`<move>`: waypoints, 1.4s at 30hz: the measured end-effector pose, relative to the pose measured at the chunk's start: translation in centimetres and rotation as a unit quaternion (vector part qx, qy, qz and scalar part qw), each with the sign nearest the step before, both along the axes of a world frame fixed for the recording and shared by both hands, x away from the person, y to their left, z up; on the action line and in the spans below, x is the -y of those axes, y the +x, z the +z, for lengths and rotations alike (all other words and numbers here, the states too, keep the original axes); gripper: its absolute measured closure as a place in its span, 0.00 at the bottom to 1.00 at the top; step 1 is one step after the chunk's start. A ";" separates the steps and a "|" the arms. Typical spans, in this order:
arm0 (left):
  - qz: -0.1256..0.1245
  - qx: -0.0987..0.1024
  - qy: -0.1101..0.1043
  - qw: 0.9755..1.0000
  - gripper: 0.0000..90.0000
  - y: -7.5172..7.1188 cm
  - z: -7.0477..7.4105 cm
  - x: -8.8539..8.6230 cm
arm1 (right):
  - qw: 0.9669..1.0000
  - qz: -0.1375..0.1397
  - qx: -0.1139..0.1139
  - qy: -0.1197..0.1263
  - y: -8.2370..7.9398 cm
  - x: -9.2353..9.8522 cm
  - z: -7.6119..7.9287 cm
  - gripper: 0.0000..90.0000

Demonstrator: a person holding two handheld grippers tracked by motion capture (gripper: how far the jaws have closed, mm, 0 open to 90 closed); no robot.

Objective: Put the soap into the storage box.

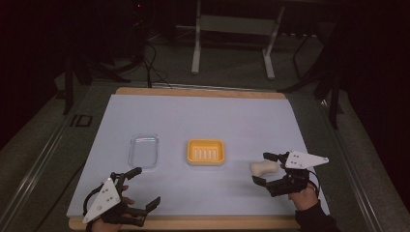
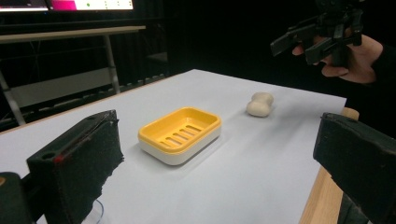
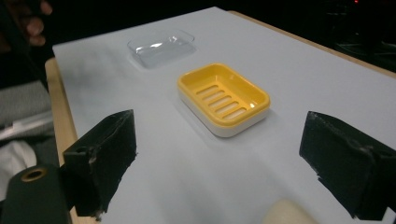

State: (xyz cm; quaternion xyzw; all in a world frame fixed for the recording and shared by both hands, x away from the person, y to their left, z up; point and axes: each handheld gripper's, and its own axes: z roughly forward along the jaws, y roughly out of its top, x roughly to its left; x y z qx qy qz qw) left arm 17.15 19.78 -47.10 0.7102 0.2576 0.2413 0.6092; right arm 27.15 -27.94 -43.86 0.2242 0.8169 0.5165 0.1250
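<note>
We hold both claws released: the right claw [image 1: 264, 168] straddles a cream soap bar [image 1: 263, 167] beside the yellow soap dish [image 1: 206, 152], the left claw [image 1: 143, 188] over bare tabletop [image 1: 203, 116].

Wooden table [image 1: 203, 92] covered by white sheet [image 1: 203, 121]. On sheet: clear lid [image 1: 144, 150], yellow soap dish [image 1: 206, 152], pale soap bar [image 1: 263, 167], well apart.

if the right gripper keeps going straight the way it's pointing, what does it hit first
Most likely the pale peanut-shaped soap bar, lying just ahead of the open right gripper; beyond it sits the yellow slotted plastic soap dish. Depth is uncertain.
</note>
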 end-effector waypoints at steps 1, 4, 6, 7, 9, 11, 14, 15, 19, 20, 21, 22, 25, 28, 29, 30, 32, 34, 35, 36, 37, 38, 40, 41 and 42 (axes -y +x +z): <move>-0.002 -0.002 -0.001 1.000 0.01 0.0 0.0 0.1 | 1.000 0.008 0.002 -0.012 0.0 0.0 0.2 0.12; -0.004 0.000 0.006 1.000 0.01 0.1 0.0 0.1 | 0.999 0.024 0.010 -0.042 0.2 -0.1 0.8 0.12; -0.004 0.000 0.007 1.000 0.01 0.1 -0.1 0.3 | 0.998 0.032 0.011 -0.056 0.3 -0.1 1.2 0.12; -0.006 -0.001 0.008 1.000 0.01 0.1 -0.1 0.3 | 0.997 0.039 0.008 -0.059 0.5 -0.1 1.3 0.12; -0.007 -0.002 0.011 1.000 0.01 0.1 -0.2 0.4 | 0.996 0.043 0.009 -0.079 0.7 -0.1 1.3 0.12; -0.008 -0.002 0.011 1.000 0.01 0.2 -0.2 0.4 | 0.994 0.046 0.005 -0.095 0.9 -0.2 1.4 0.12; -0.007 -0.004 0.014 1.000 0.01 0.3 -0.2 0.4 | 0.991 0.050 0.011 -0.120 1.0 -0.4 1.4 0.12; -0.006 -0.003 0.015 1.000 0.01 0.3 -0.2 0.4 | 0.990 0.065 0.003 -0.126 1.0 -0.5 1.4 0.12; -0.006 -0.004 0.014 1.000 0.01 0.3 -0.2 0.4 | 0.982 0.085 0.001 -0.171 1.0 -1.5 1.3 0.12; -0.007 -0.005 0.014 1.000 0.01 0.3 -0.2 0.4 | 0.980 0.093 -0.001 -0.176 1.0 -1.6 1.3 0.12; -0.007 -0.004 0.015 1.000 0.01 0.4 -0.2 0.4 | 0.979 0.100 -0.011 -0.176 1.1 -1.8 1.3 0.12; -0.007 -0.005 0.016 1.000 0.01 0.4 -0.2 0.4 | 0.979 0.102 -0.011 -0.177 1.1 -1.9 1.4 0.12; -0.008 -0.007 0.017 1.000 0.01 0.4 -0.3 0.5 | 0.979 0.108 -0.024 -0.171 1.3 -2.0 1.6 0.12; -0.009 -0.008 0.018 1.000 0.01 0.5 -0.3 0.5 | 0.977 0.115 -0.029 -0.180 1.3 -2.0 1.7 0.12; -0.009 -0.008 0.019 1.000 0.01 0.5 -0.3 0.5 | 0.975 0.118 -0.036 -0.184 1.4 -2.0 1.7 0.12; -0.009 -0.009 0.020 1.000 0.01 0.5 -0.3 0.5 | 0.973 0.122 -0.045 -0.191 1.4 -2.1 1.7 0.12; -0.009 -0.009 0.021 1.000 0.01 0.5 -0.3 0.5 | 0.969 0.126 -0.054 -0.205 1.4 -2.2 1.6 0.12; -0.010 -0.009 0.021 1.000 0.01 0.5 -0.3 0.5 | 0.965 0.132 -0.059 -0.217 1.3 -2.2 1.6 0.12; -0.010 -0.009 0.021 1.000 0.01 0.5 -0.3 0.5 | 0.963 0.133 -0.066 -0.223 1.3 -2.3 1.5 0.12; -0.010 -0.009 0.021 1.000 0.01 0.5 -0.4 0.5 | 0.961 0.137 -0.070 -0.230 1.3 -2.3 1.5 0.12; -0.012 -0.009 0.023 1.000 0.01 0.5 -0.4 0.5 | 0.960 0.138 -0.068 -0.235 1.3 -2.3 1.4 0.12; -0.014 -0.009 0.023 1.000 0.01 0.5 -0.4 0.5 | 0.957 0.140 -0.074 -0.242 1.2 -2.4 1.3 0.12; -0.014 -0.009 0.023 1.000 0.01 0.5 -0.4 0.5 | 0.953 0.143 -0.077 -0.257 1.2 -2.5 1.3 0.12; -0.014 -0.009 0.023 1.000 0.01 0.5 -0.4 0.5 | 0.950 0.146 -0.083 -0.261 1.2 -2.6 1.2 0.12; -0.014 -0.009 0.023 1.000 0.01 0.5 -0.4 0.5 | 0.947 0.148 -0.089 -0.269 1.2 -2.6 1.2 0.12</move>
